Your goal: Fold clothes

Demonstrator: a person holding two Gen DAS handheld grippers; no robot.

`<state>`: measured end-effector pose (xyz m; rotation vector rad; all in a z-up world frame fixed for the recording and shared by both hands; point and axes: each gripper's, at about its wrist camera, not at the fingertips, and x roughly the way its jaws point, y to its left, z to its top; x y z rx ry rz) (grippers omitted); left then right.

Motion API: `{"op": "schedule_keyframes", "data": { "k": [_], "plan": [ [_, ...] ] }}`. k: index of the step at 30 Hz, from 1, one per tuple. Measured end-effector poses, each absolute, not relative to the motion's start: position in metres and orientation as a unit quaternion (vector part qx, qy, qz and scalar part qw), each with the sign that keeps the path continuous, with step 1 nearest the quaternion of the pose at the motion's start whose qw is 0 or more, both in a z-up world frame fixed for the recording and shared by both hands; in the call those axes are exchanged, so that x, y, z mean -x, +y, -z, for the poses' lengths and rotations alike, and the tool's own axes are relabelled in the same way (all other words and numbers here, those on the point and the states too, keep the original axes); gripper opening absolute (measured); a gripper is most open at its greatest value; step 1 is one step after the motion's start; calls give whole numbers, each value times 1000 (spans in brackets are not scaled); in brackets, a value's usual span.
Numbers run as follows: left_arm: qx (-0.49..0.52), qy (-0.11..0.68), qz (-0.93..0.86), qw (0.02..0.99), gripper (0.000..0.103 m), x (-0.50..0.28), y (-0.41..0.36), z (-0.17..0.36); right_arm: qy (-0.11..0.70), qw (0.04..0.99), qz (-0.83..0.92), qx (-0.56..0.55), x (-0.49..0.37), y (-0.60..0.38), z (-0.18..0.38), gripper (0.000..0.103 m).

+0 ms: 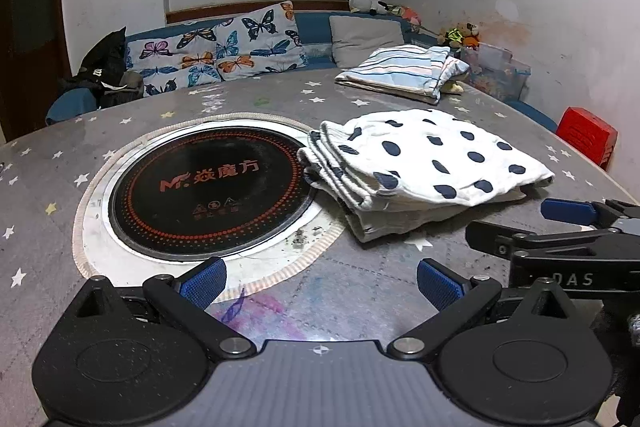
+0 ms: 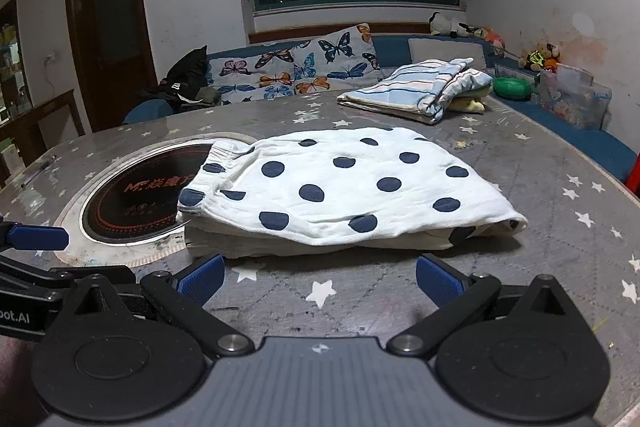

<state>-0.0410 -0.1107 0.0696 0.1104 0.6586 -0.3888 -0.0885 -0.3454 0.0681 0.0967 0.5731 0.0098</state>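
Note:
A white garment with dark blue dots (image 2: 352, 191) lies folded in a flat stack on the grey star-patterned table (image 2: 560, 227); it also shows in the left wrist view (image 1: 424, 167), right of the round cooktop. My right gripper (image 2: 320, 281) is open and empty, just in front of the garment's near edge. My left gripper (image 1: 322, 281) is open and empty over the table, near the cooktop's front rim. The right gripper's body (image 1: 560, 247) shows at the left view's right edge.
A black induction cooktop (image 1: 208, 187) is set into the table left of the garment. A folded striped garment (image 2: 420, 87) lies at the table's far side. A blue sofa with butterfly cushions (image 2: 300, 67), toys and a red stool (image 1: 586, 139) stand beyond the table.

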Motion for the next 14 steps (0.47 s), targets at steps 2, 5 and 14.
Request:
{"op": "schedule_keyframes", "data": {
  "k": [2,5,14],
  "plan": [
    [-57,320,191,926,103,42,-112,-70,280,959,-3,-48,90,-346,-68,103],
    [-58,319,194,926,103,44,-114,-69,277,960,-1,-49,91,-347,-69,103],
    [-55,324,192,925,103,42,-117,-64,275,960,3,-46,93,-349,-68,103]
  ]
}}
